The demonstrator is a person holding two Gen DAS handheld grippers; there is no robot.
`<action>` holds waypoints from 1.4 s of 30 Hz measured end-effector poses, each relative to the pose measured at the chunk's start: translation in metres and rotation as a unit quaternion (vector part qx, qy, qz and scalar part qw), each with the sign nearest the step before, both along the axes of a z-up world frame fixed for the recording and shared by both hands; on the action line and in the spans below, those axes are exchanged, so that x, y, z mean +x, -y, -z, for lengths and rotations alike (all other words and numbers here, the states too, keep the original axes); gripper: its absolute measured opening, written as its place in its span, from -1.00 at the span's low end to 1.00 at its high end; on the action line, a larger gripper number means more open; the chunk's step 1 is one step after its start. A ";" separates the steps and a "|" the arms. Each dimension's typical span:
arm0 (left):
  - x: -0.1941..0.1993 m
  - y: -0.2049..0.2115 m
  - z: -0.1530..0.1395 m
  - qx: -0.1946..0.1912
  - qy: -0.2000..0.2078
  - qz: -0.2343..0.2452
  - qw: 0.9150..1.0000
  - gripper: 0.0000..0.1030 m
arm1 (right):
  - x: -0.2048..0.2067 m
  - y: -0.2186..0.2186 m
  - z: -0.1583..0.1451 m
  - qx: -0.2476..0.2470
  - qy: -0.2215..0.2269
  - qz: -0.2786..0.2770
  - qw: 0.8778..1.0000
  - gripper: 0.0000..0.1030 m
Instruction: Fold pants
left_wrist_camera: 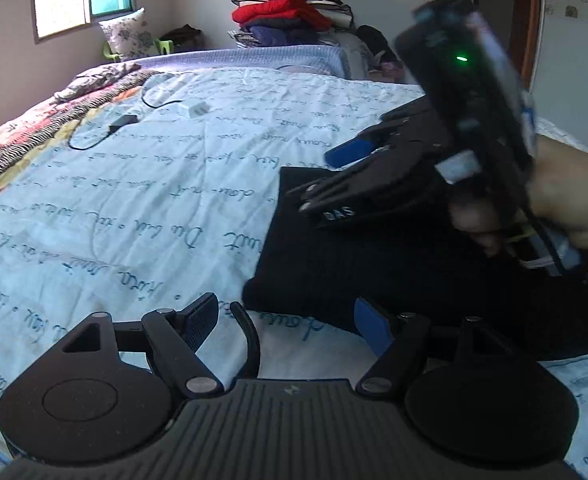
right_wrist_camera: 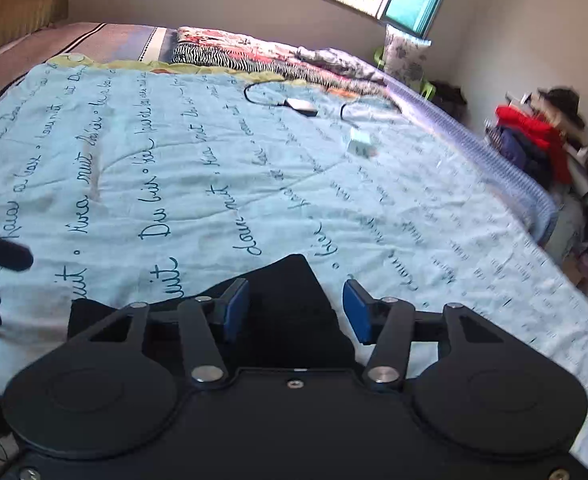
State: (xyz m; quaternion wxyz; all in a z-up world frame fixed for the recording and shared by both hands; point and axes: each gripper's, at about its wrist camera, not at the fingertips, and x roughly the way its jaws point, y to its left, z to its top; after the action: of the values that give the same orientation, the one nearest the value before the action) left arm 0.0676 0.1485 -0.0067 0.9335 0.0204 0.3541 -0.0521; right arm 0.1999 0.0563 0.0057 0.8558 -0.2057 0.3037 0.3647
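- Both tools I steer hang over the bed's blue quilt (left_wrist_camera: pixel 134 200).
- My left gripper (left_wrist_camera: pixel 290 326) is spread wide, empty, the quilt showing between its fingers.
- My right gripper (right_wrist_camera: pixel 296 312) gapes too, nothing pinched.
- Black pants (left_wrist_camera: pixel 394 280) lie folded at two o'clock from the left gripper, under the right one.

pants (left_wrist_camera: pixel 374 264): matt black cloth | bedspread (left_wrist_camera: pixel 154 200): soft printed cloth, lightly creased
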 end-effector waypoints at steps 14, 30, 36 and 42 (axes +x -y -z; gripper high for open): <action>0.012 -0.008 0.005 0.027 0.007 -0.035 0.999 0.52 | -0.022 0.041 -0.026 0.066 0.036 0.046 0.996 -0.29; 0.072 0.054 -0.021 -0.021 -0.001 0.025 0.999 0.52 | -0.116 0.133 -0.017 0.022 0.048 0.129 0.990 -0.05; 0.086 0.087 0.019 0.033 -0.024 0.038 0.998 0.66 | -0.143 0.210 0.015 -0.002 -0.037 0.218 0.975 -0.01; 0.065 0.098 -0.001 0.071 0.003 0.031 0.997 0.64 | -0.178 0.256 0.008 0.066 -0.016 0.285 0.956 0.07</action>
State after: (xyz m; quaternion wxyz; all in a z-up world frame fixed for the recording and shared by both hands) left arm 0.1325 0.0508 -0.0057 0.9288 0.0981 0.3529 -0.0558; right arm 0.0219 -0.1992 -0.0027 0.9308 -0.0482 0.3389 0.1284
